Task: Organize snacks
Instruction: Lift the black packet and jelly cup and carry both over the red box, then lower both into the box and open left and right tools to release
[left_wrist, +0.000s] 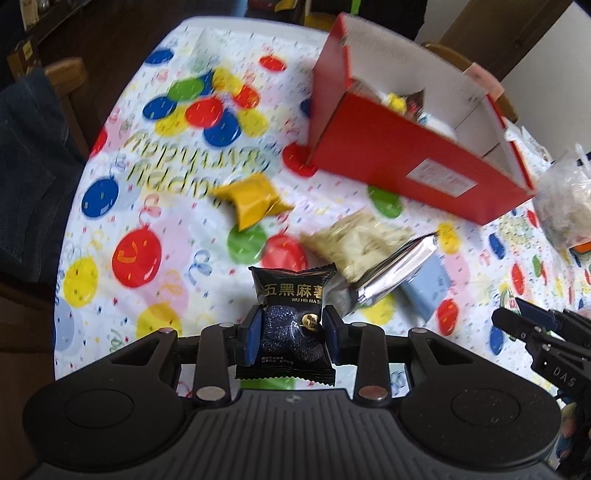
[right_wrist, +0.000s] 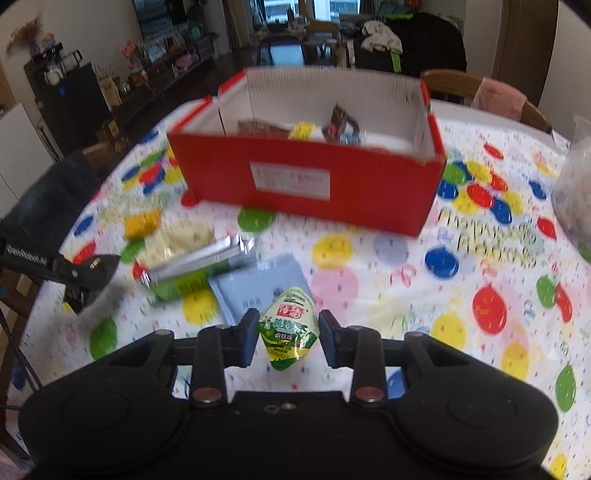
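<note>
Left claw (left_wrist: 291, 334) grips black "WU HEI MA SHU" pkt (left_wrist: 291, 321); right claw (right_wrist: 288, 338) clamps green-white pouch (right_wrist: 290, 328).

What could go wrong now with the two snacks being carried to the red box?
1. The right tool has the green-and-white packet between its fingers, but gaps show on both sides, so it might slip out.
2. The left tool pinches the black packet only around its middle, so it could twist.
3. The red box already holds snacks, so both tools arriving together might bump.
</note>
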